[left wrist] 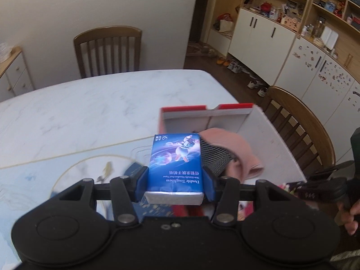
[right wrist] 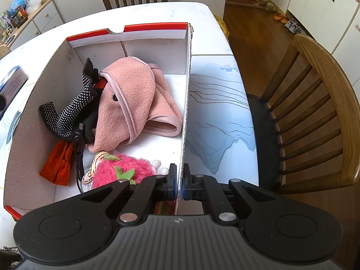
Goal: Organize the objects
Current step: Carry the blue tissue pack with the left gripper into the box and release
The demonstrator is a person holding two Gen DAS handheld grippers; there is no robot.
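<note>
We're working over the marble-look bench w/ a chair standing at 3 o'clock in the right wrist view. The white box w/ red rim is sitting on the bench, open at the top. Inside it the pink fleece cloth is lying mid-box, the black dotted fabric is touching it at 9 o'clock, the red cloth is tucked at 7 o'clock, and the pink fuzzy strawberry toy is lying at 6 o'clock, close to our right tool.

We're pinching the box's right wall w/ that right tool, one finger inside the box, one outside, pads closed tight on the cardboard.

In the left wrist view we're gripping the blue tissue pack w/ the left tool, pads pressing both long sides, pack clear of the bench and sitting just at 9 o'clock of the box's near-left corner, w/ the box at about 1 o'clock behind it. The view there's a bit motion-blurred. At 4 o'clock a hand is showing on the other tool's handle.
</note>
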